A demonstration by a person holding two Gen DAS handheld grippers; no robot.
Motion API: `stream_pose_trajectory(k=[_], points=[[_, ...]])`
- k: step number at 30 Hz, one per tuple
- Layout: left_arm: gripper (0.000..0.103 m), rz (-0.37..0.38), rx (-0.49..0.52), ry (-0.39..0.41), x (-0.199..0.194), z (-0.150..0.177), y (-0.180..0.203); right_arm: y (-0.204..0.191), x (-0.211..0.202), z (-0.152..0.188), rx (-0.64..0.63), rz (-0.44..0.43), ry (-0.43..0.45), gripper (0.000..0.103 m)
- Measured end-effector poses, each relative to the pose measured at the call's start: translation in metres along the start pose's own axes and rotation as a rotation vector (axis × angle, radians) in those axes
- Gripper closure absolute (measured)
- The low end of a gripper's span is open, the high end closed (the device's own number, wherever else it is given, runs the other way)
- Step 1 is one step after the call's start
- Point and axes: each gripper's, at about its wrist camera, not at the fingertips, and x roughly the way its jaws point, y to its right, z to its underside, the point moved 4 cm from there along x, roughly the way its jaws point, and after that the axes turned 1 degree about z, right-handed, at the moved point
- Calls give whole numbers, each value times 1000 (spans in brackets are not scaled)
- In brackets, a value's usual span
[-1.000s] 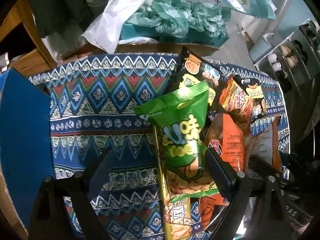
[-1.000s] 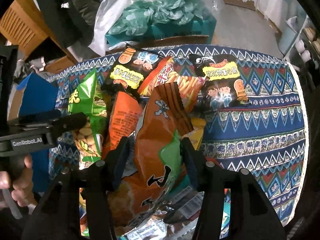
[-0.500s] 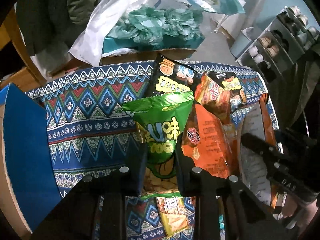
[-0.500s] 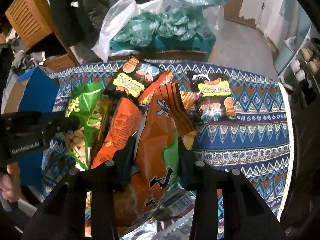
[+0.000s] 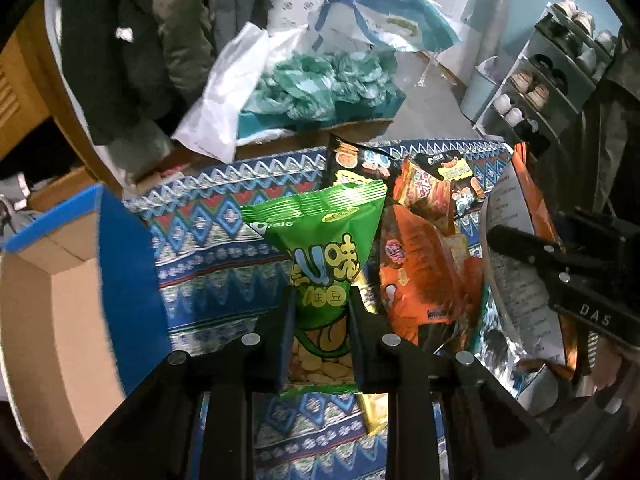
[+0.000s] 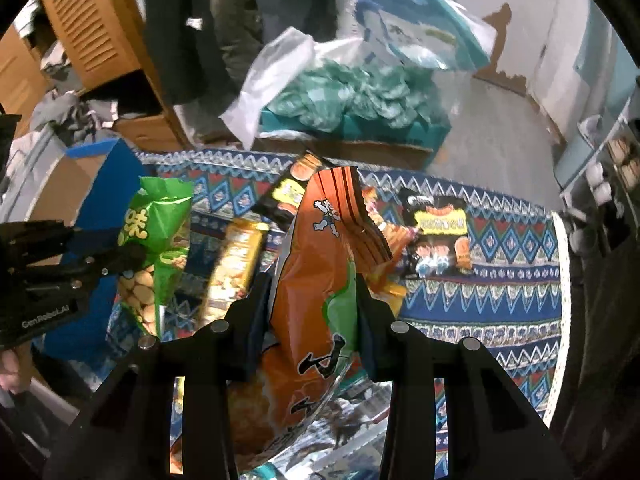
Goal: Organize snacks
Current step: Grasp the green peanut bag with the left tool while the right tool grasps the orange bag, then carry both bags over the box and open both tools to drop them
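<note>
on the patterned cloth (image 5: 224,216) lies a heap of snack bags. the green bag (image 5: 324,256) carries yellow print with a big "u" and chinese characters, and a small pale logo near its top seam that i cannot read surely; round pale snacks are pictured low on its front. the left gripper (image 5: 320,332) is clamped on this bag's lower half, jaws tight against both sides, and the bag stands upright between them, its sealed top toward the far side of the cloth. seen from the right wrist, the left tool's black body reads "genrobot.ai", and fingers (image 6: 10,372) show at the picture's left edge below it. the right gripper (image 6: 312,320), pointing steeply down, is closed on an orange bag (image 6: 316,264) with a small cartoon figure, black brush characters and a green patch; the bag stands tall between the jaws. seen from the left wrist, that tool bears "das". a black bag (image 6: 440,236) with a yellow label and cartoon children lies flat on the cloth to the right. a blue-edged box (image 5: 60,280) stands open beside the cloth's left edge.
</note>
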Motion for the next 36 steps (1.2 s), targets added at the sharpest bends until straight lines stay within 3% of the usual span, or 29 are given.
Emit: stream_pose_trajectory(k=[18,36], points=[[79,-87,27,95,-83,19,-48,-89,-42,-21,-186,-52,68,66],[79,-198,-47,104,-122,60,-150,-216,-34,-52,-321,-176,63,66]])
